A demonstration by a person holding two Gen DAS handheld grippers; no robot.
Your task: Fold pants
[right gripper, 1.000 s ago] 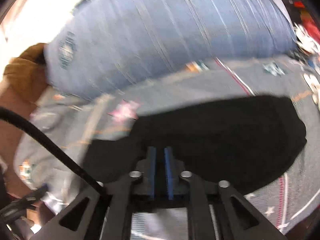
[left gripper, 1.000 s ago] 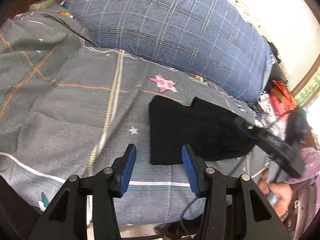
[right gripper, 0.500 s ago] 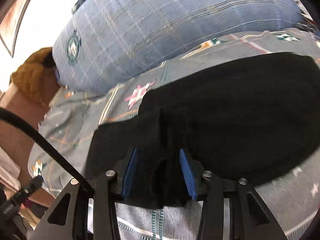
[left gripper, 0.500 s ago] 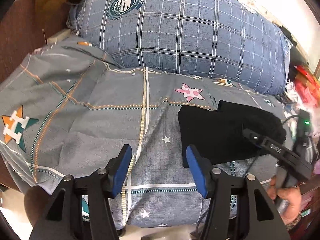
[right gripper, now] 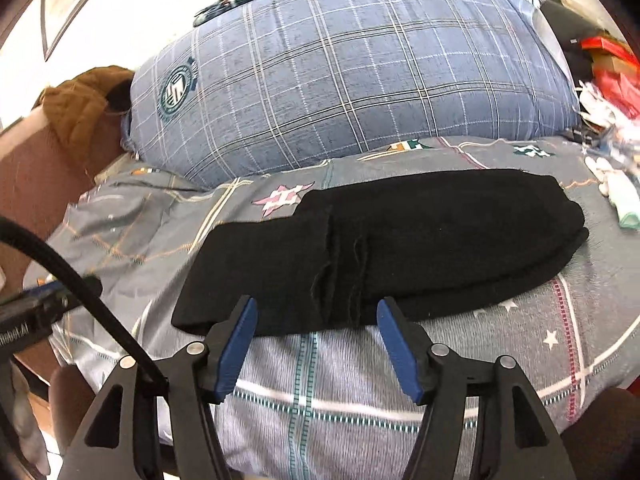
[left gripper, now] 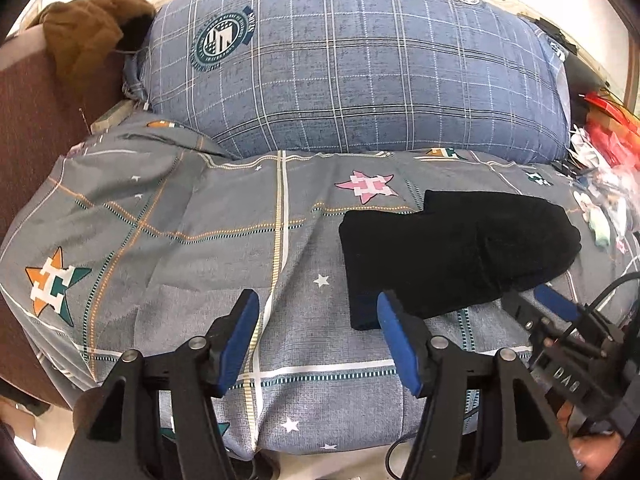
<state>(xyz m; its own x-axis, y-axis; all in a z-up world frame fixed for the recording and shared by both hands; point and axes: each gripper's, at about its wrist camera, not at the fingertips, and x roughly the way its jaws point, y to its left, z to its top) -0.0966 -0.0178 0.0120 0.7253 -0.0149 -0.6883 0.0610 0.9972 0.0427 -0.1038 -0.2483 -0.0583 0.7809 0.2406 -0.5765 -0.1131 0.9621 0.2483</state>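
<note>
The black pants (left gripper: 452,252) lie folded into a compact bundle on the grey patterned bedsheet (left gripper: 200,240), right of centre in the left wrist view. They fill the middle of the right wrist view (right gripper: 400,240). My left gripper (left gripper: 316,336) is open and empty, above the sheet just left of the pants' near corner. My right gripper (right gripper: 314,340) is open and empty, just short of the pants' near edge. It also shows at the right edge of the left wrist view (left gripper: 540,304).
A large blue plaid pillow (left gripper: 352,68) lies along the back of the bed. A brown garment (left gripper: 84,32) hangs over the headboard at the left. Clutter, red packaging (left gripper: 604,128) and white items sit at the far right. The bed's front edge is close below the grippers.
My right gripper has opened, let go of the pants and pulled back from them. My left gripper has drawn back and turned left, staying open. The pants lie still.
</note>
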